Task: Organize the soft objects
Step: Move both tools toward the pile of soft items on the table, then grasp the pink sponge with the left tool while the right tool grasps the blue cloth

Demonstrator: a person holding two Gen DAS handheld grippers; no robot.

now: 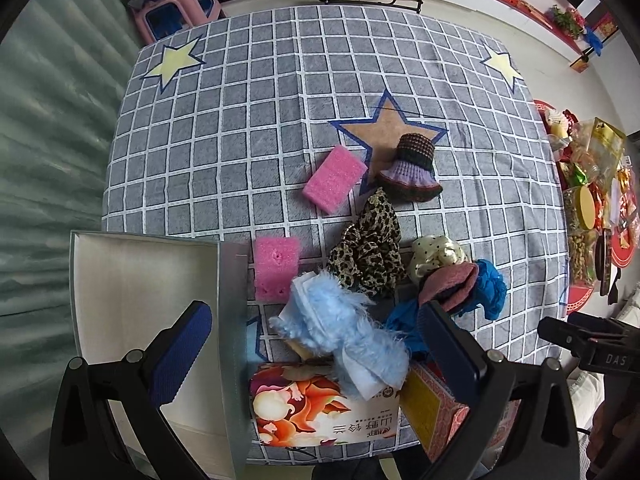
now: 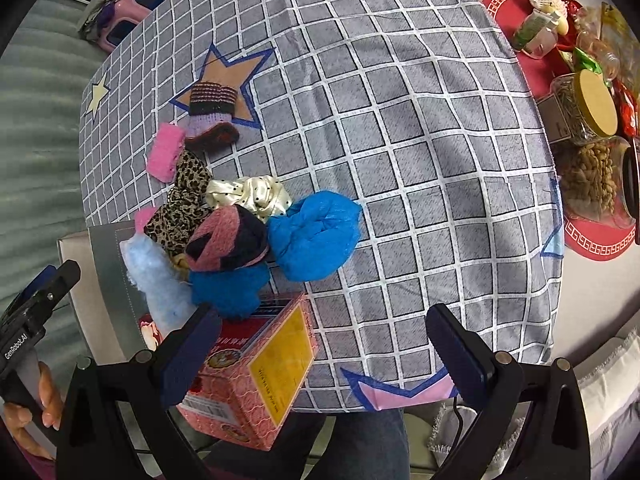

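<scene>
a heap of soft things sits near the front edge of a table covered in a grey checked cloth (image 1: 248, 120) with star patches. the left gripper (image 1: 316, 344) hangs with its fingers spread wide, above a fluffy light-blue piece (image 1: 352, 344) that lies partly across a flowered box (image 1: 320, 412); nothing is pinched between the pads. the right gripper (image 2: 324, 344) is likewise spread, holding nothing, over a red and yellow carton (image 2: 256, 368) at the table's front edge. in the heap, a leopard-print scrunchie (image 1: 372, 248) touches a cream dotted scrunchie (image 1: 436, 256), a pink and dark knitted piece (image 2: 228, 240) and bright blue fabric (image 2: 316, 236). a pink sponge (image 1: 334, 180) lies just beside a striped knitted cuff (image 1: 412, 168) on a tan star, a second pink sponge (image 1: 276, 268) rests against an open white box (image 1: 144, 280) at the left.
</scene>
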